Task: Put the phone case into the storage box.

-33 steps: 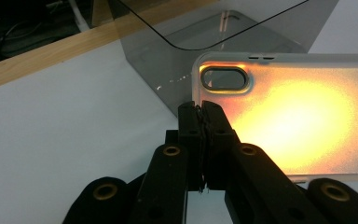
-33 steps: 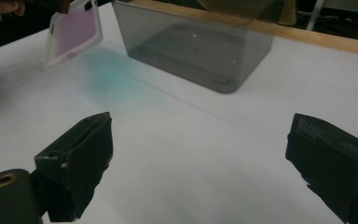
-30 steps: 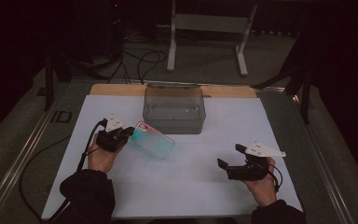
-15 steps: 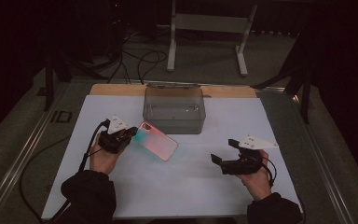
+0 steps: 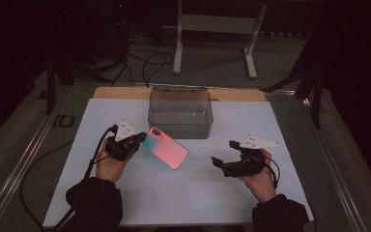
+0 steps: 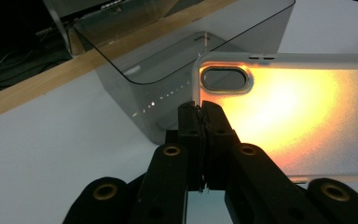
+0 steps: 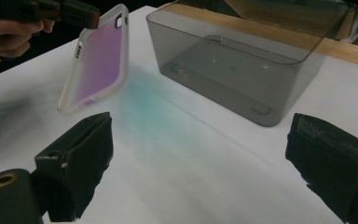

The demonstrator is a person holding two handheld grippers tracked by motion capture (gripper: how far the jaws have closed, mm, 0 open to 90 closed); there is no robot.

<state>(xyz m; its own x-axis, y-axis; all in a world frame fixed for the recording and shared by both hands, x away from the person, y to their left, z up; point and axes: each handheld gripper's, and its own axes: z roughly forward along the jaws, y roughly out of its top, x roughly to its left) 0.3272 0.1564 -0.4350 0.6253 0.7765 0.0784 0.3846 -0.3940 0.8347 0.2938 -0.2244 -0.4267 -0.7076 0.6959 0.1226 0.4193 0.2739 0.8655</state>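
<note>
Got my left tongs [image 5: 134, 143] pinched tight on the phone case [image 5: 166, 148] rim, holding it above the worktop [image 5: 193, 193], right tongs [image 5: 226, 157] wide open and empty, so next I reckon it's grabbing the far end.

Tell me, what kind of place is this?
Probably a lab or recording studio: a white-covered table in a dark room, loose cables on the floor behind, and a person's hand-held left gripper holding a phone case.
</note>
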